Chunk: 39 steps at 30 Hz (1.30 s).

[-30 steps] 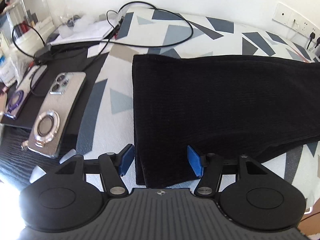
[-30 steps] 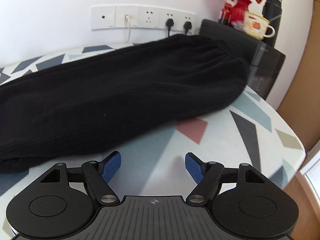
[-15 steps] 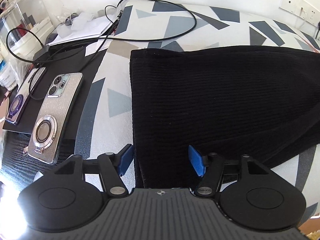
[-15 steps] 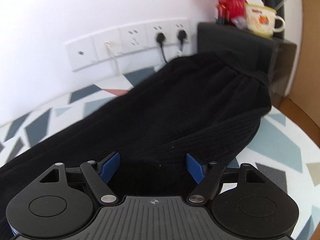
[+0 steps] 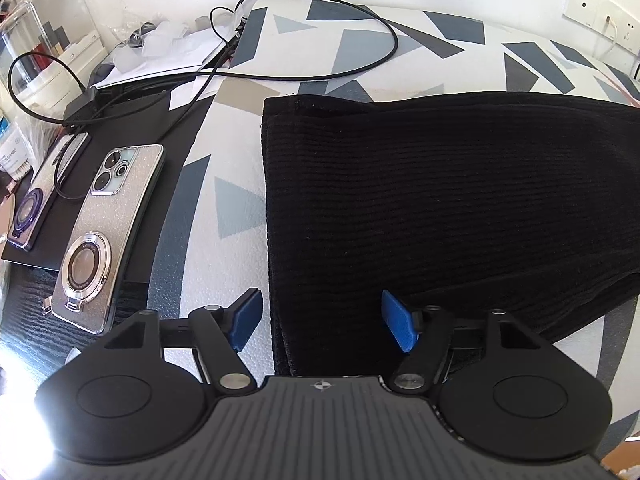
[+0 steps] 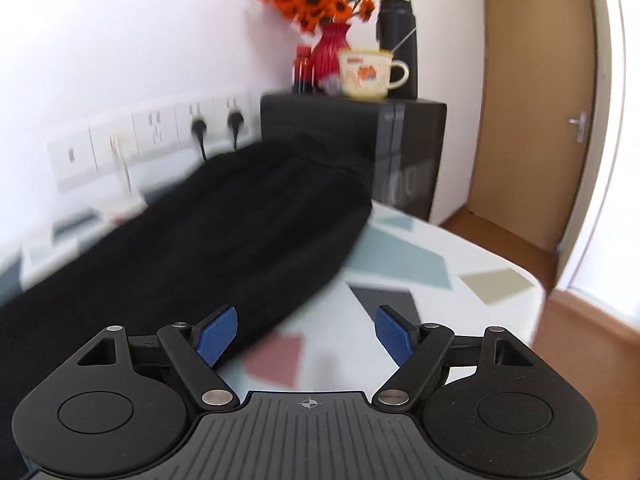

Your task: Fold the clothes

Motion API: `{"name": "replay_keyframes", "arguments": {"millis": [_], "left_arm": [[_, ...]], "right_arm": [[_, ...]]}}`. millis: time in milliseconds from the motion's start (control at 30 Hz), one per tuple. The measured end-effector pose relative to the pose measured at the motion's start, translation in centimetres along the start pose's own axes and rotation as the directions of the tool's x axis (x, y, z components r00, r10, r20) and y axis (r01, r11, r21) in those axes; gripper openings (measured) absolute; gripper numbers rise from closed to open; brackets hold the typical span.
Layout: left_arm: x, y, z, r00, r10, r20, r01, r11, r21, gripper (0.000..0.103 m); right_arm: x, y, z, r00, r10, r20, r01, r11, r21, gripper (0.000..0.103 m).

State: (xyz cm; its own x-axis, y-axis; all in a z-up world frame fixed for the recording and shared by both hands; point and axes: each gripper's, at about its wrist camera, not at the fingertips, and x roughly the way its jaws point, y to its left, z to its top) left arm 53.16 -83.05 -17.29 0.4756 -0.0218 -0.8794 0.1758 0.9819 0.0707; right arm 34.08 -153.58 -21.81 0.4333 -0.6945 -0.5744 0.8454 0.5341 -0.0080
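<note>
- Now your left gripper [image 5: 320, 316] hangs over the near left corner of the black garment [image 5: 440, 208]; its jaws are opening, wider than a second ago, and the folded edge of the cloth lies between the blue pads without either pad pressing on it.
- The garment lies flat on the patterned table cover [image 5: 232, 208], its short hem toward the left and its length running off to the right; in your left view it fills more of the picture than a second ago, though it lies in the same spot on the cover.
- Beside the cover the silver phone [image 5: 104, 236] and the second phone [image 5: 44, 196] rest on a dark mat, and the black cable [image 5: 360, 68] loops across the far end of the cover; none of these has shifted.
- Your right gripper [image 6: 308, 336] is opening too and holds nothing; only its left pad overlaps the garment's [image 6: 208, 248] edge, while the cover [image 6: 400, 268] shows between the pads.
- The right view has swung since a second ago: it is blurred, the wall sockets [image 6: 152, 136] sit lower and tilted, and the black cabinet [image 6: 400, 148] with the red vase [image 6: 332, 46], the mug [image 6: 366, 74] and the dark flask [image 6: 398, 40] now stands near the middle; a wooden door [image 6: 536, 100] has come into sight on the right.
</note>
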Motion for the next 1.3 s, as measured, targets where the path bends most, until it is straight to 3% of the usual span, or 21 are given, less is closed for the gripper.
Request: {"name": "replay_keyframes", "arguments": {"millis": [100, 167, 233, 367, 533, 733, 800, 1033, 1133, 1200, 1300], "left_arm": [[0.0, 0.0, -0.1, 1.000, -0.001, 0.002, 0.001, 1.000, 0.002, 0.069], [0.0, 0.0, -0.1, 1.000, -0.002, 0.004, 0.002, 1.000, 0.004, 0.069], [0.0, 0.0, -0.1, 1.000, 0.000, 0.006, 0.000, 1.000, 0.006, 0.069], [0.0, -0.2, -0.1, 1.000, 0.004, 0.008, -0.004, 1.000, 0.015, 0.069], [0.0, -0.3, -0.1, 1.000, 0.009, 0.010, -0.009, 1.000, 0.015, 0.069], [0.0, -0.5, -0.1, 1.000, 0.019, 0.009, -0.019, 1.000, 0.020, 0.069], [0.0, -0.5, -0.1, 1.000, 0.022, 0.008, -0.022, 1.000, 0.018, 0.069], [0.0, -0.3, -0.1, 1.000, 0.026, 0.006, -0.026, 1.000, 0.002, 0.071], [0.1, -0.2, -0.1, 1.000, 0.025, 0.004, -0.025, 1.000, -0.006, 0.072], [0.2, -0.2, -0.1, 1.000, 0.027, 0.003, -0.027, 1.000, -0.005, 0.074], [0.1, -0.1, -0.1, 1.000, 0.026, 0.005, -0.026, 1.000, -0.004, 0.074]], "right_arm": [[0.4, 0.9, -1.6, 0.997, -0.036, -0.067, 0.029, 0.994, -0.101, 0.074], [0.3, 1.6, -2.2, 0.997, -0.002, -0.080, -0.007, 0.993, -0.115, 0.074], [0.2, 2.8, -1.9, 0.996, 0.056, -0.068, -0.064, 0.990, -0.123, 0.074], [-1.0, 5.9, -1.0, 0.991, 0.126, 0.036, -0.118, 0.977, -0.180, 0.074], [0.3, 8.6, 0.8, 0.987, 0.149, 0.060, -0.137, 0.977, -0.165, 0.075], [4.0, 11.6, 1.1, 0.993, 0.115, 0.041, -0.101, 0.961, -0.256, 0.089], [4.1, 11.9, 1.0, 0.993, 0.105, 0.051, -0.089, 0.962, -0.259, 0.090], [1.4, 12.1, -1.2, 0.992, 0.109, -0.060, -0.124, 0.923, -0.364, 0.088], [0.6, 12.4, -2.1, 0.997, 0.073, -0.015, -0.073, 0.907, -0.415, 0.090], [1.2, 12.6, -1.7, 1.000, -0.008, 0.020, 0.016, 0.904, -0.428, 0.090], [2.7, 11.3, -0.1, 0.994, -0.106, 0.021, 0.107, 0.943, -0.316, 0.091]]}}
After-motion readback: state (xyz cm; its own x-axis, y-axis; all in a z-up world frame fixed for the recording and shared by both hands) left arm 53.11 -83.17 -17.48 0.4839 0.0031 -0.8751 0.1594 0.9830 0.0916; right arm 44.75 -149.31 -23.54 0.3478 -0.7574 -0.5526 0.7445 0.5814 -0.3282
